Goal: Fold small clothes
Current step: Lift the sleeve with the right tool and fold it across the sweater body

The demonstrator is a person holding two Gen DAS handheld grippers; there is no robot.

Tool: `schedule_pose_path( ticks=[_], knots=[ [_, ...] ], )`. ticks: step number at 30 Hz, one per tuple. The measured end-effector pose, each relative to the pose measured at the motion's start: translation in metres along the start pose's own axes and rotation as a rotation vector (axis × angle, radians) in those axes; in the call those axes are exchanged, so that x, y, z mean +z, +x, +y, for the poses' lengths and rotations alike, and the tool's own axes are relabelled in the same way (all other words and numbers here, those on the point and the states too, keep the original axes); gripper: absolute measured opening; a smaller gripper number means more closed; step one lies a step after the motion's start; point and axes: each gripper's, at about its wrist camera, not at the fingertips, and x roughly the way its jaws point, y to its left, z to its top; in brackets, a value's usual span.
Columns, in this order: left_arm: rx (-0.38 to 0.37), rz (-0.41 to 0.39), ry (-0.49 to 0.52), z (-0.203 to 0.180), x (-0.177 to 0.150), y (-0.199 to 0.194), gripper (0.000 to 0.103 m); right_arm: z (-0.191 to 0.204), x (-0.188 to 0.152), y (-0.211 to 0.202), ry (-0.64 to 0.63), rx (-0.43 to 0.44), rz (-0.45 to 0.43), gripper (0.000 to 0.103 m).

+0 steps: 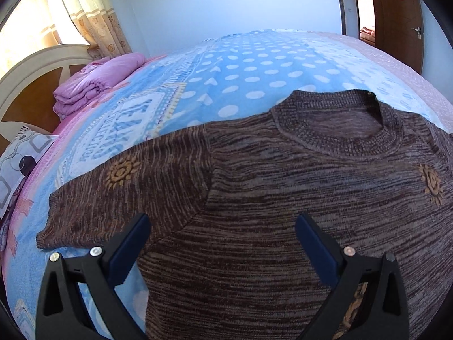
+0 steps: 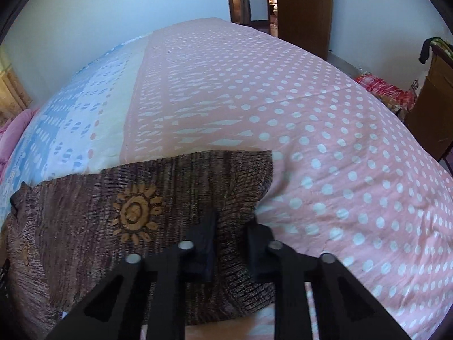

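Observation:
A small brown knit sweater (image 1: 283, 198) with orange sun motifs lies flat on the bed, collar at the far side. Its left sleeve (image 1: 121, 195) stretches out to the left. My left gripper (image 1: 223, 221) is open, hovering just above the sweater near the left armpit, empty. In the right wrist view the sweater's right sleeve (image 2: 170, 198) lies on the pink dotted cover. My right gripper (image 2: 235, 223) has its fingers close together on a bunched fold of the sleeve fabric near its edge.
The bed cover (image 1: 240, 65) is blue with white dots at left and pink with white dots (image 2: 325, 130) at right. A folded pink quilt (image 1: 96, 82) lies by the headboard (image 1: 31, 90). A dark cabinet (image 2: 433, 104) stands right of the bed.

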Motion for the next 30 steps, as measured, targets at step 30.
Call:
schedule_pose_path(
  ticks=[30],
  knots=[
    [-0.092, -0.058, -0.064, 0.023, -0.005, -0.031, 0.103, 0.228, 0.007, -0.129, -0.293, 0.368, -0.148, 0.008]
  ],
)
